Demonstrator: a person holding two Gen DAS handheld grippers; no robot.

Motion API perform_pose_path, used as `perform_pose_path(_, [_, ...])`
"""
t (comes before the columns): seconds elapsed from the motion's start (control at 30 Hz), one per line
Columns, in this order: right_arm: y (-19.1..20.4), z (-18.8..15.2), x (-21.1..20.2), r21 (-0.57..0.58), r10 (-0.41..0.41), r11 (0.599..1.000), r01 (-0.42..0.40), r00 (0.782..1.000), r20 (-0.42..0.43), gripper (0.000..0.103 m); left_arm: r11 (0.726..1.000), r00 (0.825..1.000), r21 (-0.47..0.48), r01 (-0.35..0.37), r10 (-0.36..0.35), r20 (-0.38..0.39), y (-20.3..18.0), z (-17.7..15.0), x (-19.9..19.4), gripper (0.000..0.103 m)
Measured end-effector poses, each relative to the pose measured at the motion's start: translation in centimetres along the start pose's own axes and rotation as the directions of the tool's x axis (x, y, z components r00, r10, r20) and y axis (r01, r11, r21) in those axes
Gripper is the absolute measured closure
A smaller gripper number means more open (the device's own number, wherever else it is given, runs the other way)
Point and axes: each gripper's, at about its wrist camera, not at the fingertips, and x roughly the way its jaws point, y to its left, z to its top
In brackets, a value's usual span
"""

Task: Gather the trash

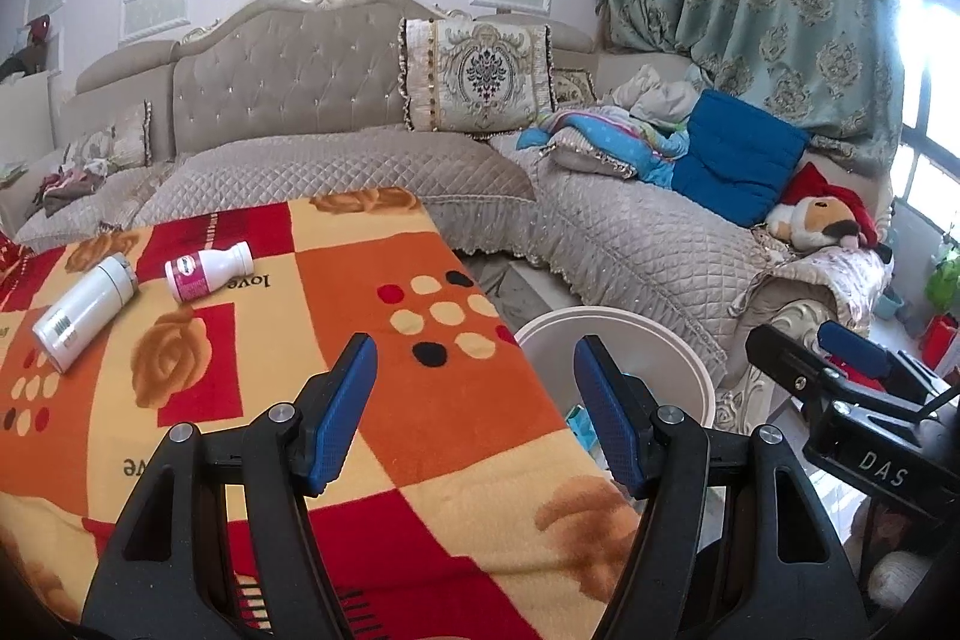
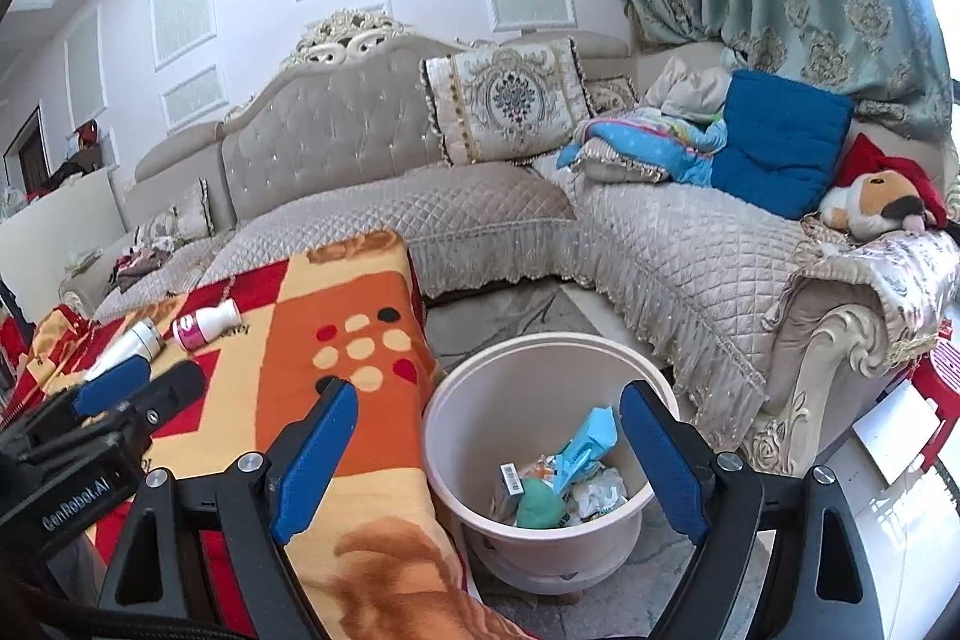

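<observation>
Two pieces of trash remain on the patterned blanket (image 1: pixel 372 280): a pink-labelled bottle (image 1: pixel 207 273) and a white cylindrical bottle (image 1: pixel 84 310), both lying on their sides, close together but apart. From the left gripper (image 1: pixel 474 412) they lie ahead and to the left, toward the blanket's far-left part; each long axis runs diagonally, caps pointing up-right. Left gripper: jaws spread, nothing between them. Right gripper (image 2: pixel 489 466): jaws spread wide and empty, hovering over the bin (image 2: pixel 456 400), which already holds wrappers and sits on the floor just right of the blanket's edge. Judgement: the left gripper is nearer the bottles; a grasp across the pink bottle's body needs the jaws turned square to its axis.
</observation>
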Motion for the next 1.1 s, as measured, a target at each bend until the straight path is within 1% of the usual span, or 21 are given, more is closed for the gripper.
perform_pose_path(0.23, [1.2, -0.6, -1.5, -0.011, -0.02, 1.0, 0.021, 0.999, 0.031, 0.015, 1.0, 0.999, -0.007, 0.005, -0.005, 0.034, 0.6, -0.1, -1.4, 0.036])
perform_pose_path(0.53, [2.2, -0.6, -2.8, -0.036, -0.01, 0.999, 0.012, 0.999, 0.052, 0.013, 1.0, 0.996, -0.011, 0.0, 0.001, 0.086, 1.2, 0.0, -3.0, 0.036])
perform_pose_path(0.6, [2.3, -0.6, -2.9, -0.042, -0.009, 0.999, 0.012, 0.999, 0.05, 0.011, 1.0, 0.996, -0.007, -0.002, 0.003, 0.089, 1.2, 0.0, -3.0, 0.036])
perform_pose_path(1.1, [2.4, -0.9, -3.6, -0.044, -0.013, 0.999, 0.016, 0.998, 0.061, 0.011, 1.0, 0.996, -0.005, 0.002, -0.002, 0.094, 1.0, -0.4, -3.6, 0.036])
